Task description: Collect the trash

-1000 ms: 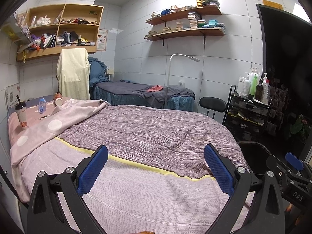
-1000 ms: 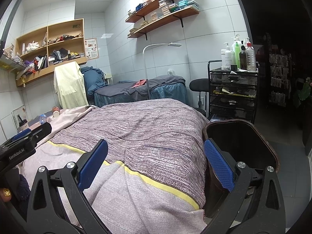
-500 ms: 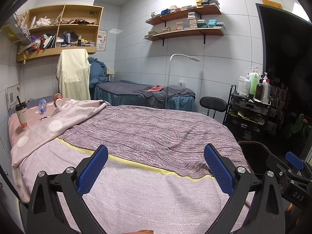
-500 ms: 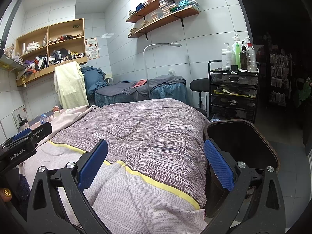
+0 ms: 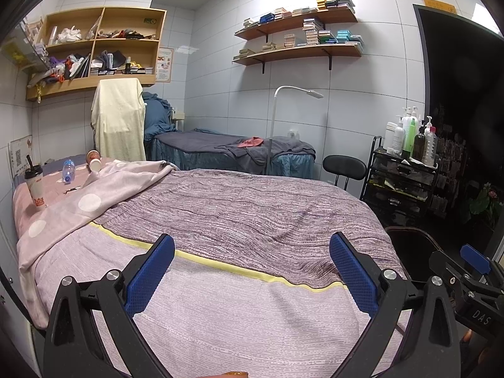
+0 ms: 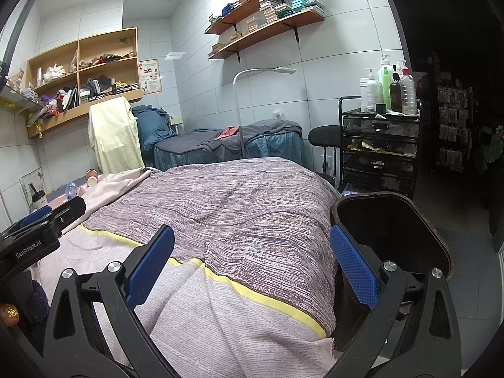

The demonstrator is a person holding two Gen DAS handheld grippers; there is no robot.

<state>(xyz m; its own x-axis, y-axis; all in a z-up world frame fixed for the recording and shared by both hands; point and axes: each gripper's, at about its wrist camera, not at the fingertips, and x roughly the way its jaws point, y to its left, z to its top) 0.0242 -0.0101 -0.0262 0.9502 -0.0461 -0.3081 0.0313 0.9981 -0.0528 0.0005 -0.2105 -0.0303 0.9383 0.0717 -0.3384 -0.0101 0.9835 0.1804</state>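
Note:
Trash lies at the far left end of the massage bed (image 5: 239, 208): a tall drink cup with straw (image 5: 35, 186), a plastic bottle (image 5: 68, 170) on its side, and a tipped paper cup (image 5: 94, 161). The bottle (image 6: 70, 189) and paper cup (image 6: 92, 179) also show in the right wrist view. A dark bin (image 6: 393, 223) stands at the bed's right corner. My left gripper (image 5: 252, 275) is open and empty over the near end of the bed. My right gripper (image 6: 252, 272) is open and empty, its right finger in front of the bin.
A pink dotted blanket (image 5: 94, 195) is bunched beside the trash. A black trolley with bottles (image 5: 406, 170), a black stool (image 5: 345, 165), a floor lamp (image 5: 277, 119) and a second bed (image 5: 233, 151) stand behind. Wall shelves hang above.
Both views have shifted only slightly; the drink cup sits a little further right in the left wrist view. Both grippers stay open.

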